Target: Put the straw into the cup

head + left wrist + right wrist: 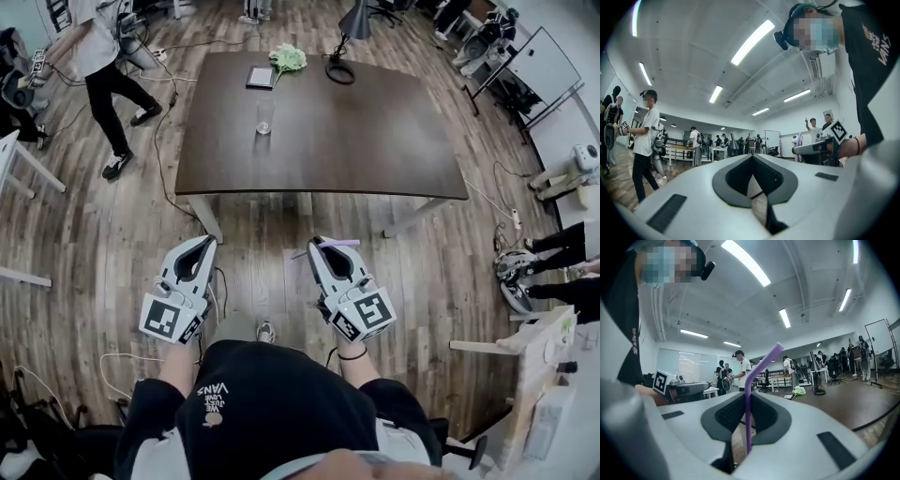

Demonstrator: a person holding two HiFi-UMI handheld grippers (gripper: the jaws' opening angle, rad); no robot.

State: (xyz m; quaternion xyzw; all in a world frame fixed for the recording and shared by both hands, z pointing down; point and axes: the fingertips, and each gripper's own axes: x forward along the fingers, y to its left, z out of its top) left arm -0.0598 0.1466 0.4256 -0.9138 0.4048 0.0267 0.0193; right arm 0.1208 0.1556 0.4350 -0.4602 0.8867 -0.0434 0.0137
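Purple straw (747,418) is thin and bent near one end.

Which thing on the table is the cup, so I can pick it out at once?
Look at the dark brown table ahead in the head view. The cup stands alone left of its middle, nearer you than the flat dark pad, green bundle and black lamp along the far edge. It is the only clear, upright glass thing there.
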